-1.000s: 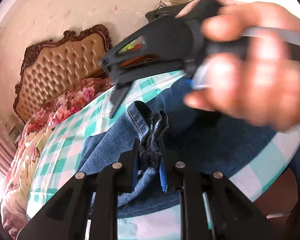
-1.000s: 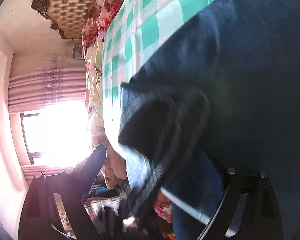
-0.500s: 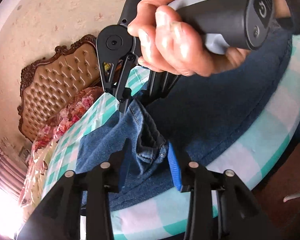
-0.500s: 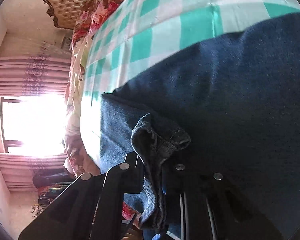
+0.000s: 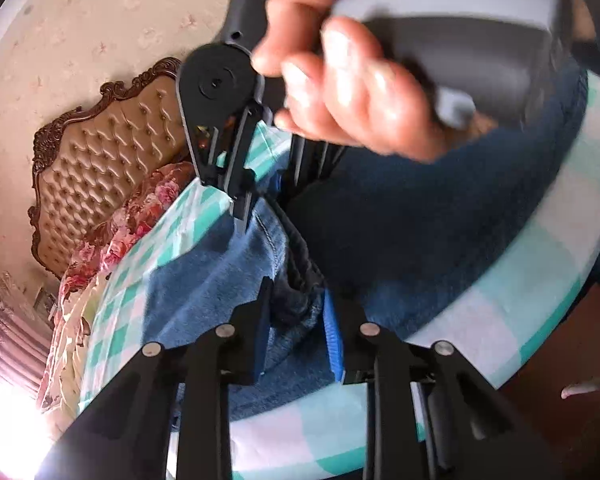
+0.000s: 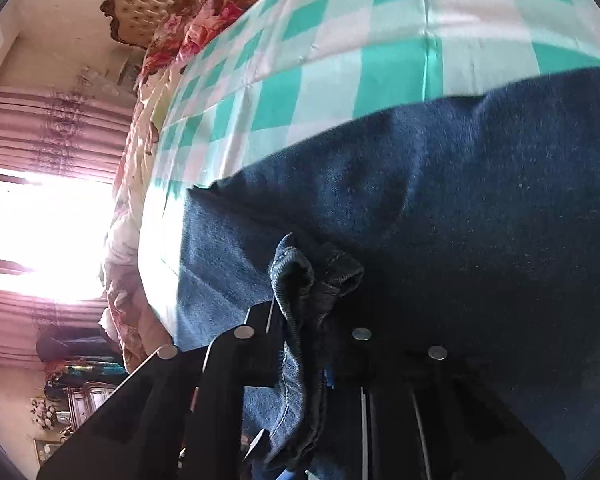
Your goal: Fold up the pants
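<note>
Blue denim pants (image 5: 440, 232) lie on a green-and-white checked table (image 5: 512, 288). My left gripper (image 5: 296, 312) is shut on a bunched hem of the pants (image 5: 296, 280) near the table's front edge. My right gripper (image 5: 260, 200) shows in the left wrist view just beyond, held by a hand (image 5: 352, 96), its fingers pinching the same folded edge. In the right wrist view my right gripper (image 6: 312, 320) is shut on a rolled denim hem (image 6: 300, 276), with the dark pants (image 6: 460, 220) spread behind it.
A tufted tan headboard (image 5: 112, 148) and floral bedding (image 5: 140, 220) lie beyond the table. A bright window with pink curtains (image 6: 40, 232) is at the left of the right wrist view. The table edge (image 5: 540, 320) curves on the right, with floor below.
My right gripper came down and closed on the pants hem beside my left gripper. My left gripper's jaws widened a little around the bunched hem and still hold it.
</note>
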